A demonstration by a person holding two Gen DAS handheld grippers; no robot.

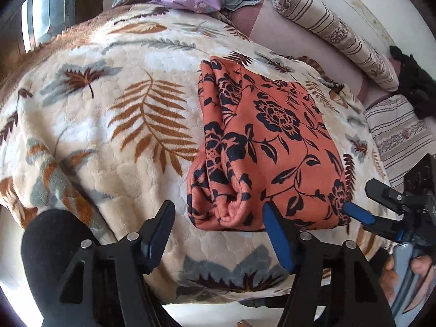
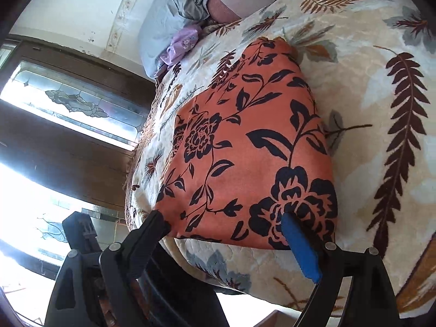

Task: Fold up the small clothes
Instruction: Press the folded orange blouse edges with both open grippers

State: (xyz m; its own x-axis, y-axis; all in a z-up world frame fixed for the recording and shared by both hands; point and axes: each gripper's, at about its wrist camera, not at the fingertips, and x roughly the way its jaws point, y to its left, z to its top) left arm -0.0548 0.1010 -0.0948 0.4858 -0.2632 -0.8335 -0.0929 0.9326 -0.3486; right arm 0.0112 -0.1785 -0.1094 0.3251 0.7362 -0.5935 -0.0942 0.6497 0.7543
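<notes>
Orange flowered cloth lies folded on the bed's leafy blanket. The left claw gapes wide at its near edge; the right claw straddles the near-right corner, wide too. Pinch both corners evenly before folding away.

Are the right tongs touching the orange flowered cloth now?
Touching. In the right wrist view, the right tongs stand open, and both fingertips rest against the near edge of the orange flowered cloth.
</notes>
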